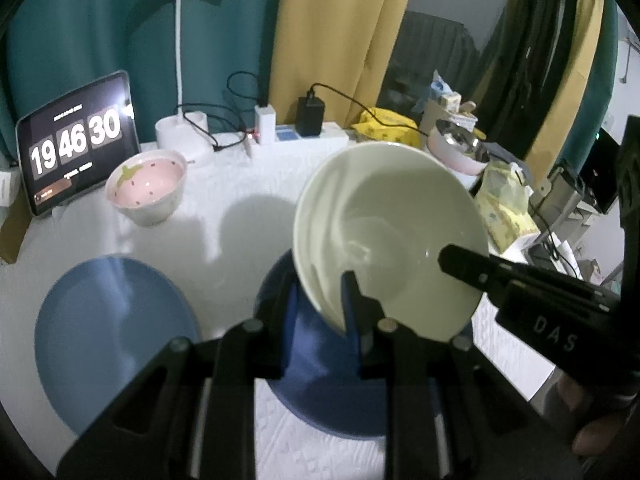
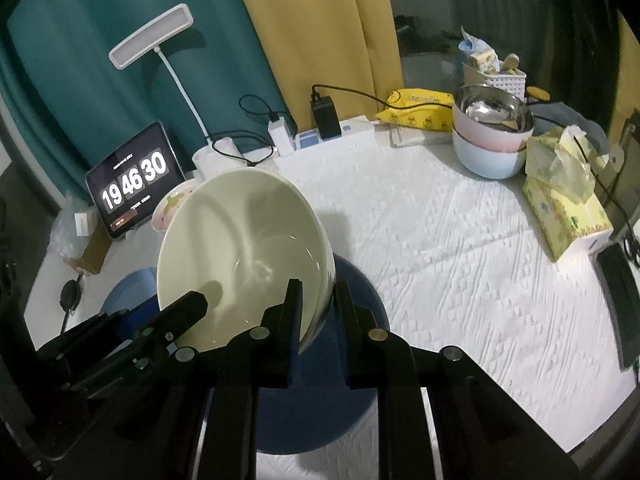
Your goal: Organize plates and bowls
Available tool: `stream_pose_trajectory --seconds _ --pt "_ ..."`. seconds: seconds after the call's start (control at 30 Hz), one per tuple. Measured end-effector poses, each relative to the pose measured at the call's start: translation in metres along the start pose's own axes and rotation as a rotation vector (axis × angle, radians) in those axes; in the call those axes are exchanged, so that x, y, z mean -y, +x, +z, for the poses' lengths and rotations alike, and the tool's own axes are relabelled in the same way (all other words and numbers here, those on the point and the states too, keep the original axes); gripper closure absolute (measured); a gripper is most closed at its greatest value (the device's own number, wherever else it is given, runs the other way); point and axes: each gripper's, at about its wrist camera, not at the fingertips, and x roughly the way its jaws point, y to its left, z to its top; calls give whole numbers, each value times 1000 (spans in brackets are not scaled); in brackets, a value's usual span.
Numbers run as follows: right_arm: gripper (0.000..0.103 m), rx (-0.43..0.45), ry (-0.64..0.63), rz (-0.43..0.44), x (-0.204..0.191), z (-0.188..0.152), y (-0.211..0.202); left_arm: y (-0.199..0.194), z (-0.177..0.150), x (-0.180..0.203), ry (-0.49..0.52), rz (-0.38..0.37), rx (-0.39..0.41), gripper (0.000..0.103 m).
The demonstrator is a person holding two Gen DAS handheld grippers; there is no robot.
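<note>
A large white bowl point(image 1: 384, 216) hangs tilted above a dark blue plate point(image 1: 320, 384) on the white tablecloth. My left gripper point(image 1: 316, 292) is shut on the bowl's near rim, one finger inside and one outside. From the right, my right gripper point(image 1: 452, 258) grips the opposite rim. In the right wrist view, my right gripper point(image 2: 318, 286) pinches the rim of the white bowl point(image 2: 240, 248), and my left gripper point(image 2: 196, 302) holds its left side over the dark blue plate point(image 2: 366, 288). A light blue plate point(image 1: 112, 340) lies to the left, and a pink strawberry bowl point(image 1: 148, 184) stands behind it.
A stack of bowls point(image 2: 492, 136) topped by a steel one stands at the back right beside a yellow tissue box point(image 2: 568, 208). A tablet clock point(image 1: 76, 140), a desk lamp base point(image 1: 180, 132) and a power strip point(image 1: 304, 140) with cables line the back edge.
</note>
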Motion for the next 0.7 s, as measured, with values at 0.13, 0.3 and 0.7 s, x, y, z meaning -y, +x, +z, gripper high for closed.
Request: stream_pose_trajectory --seconds 0.13,0.3,0.7 --pt "86 -17 9 -1 2 -8 3 3 -7 0 5 1 -15 81" --pt "86 -34 11 -6 3 -15 7 7 -14 0 5 1 -35 81" --pt "86 -87 26 -12 6 -32 20 14 -30 -2 19 17 -81 81"
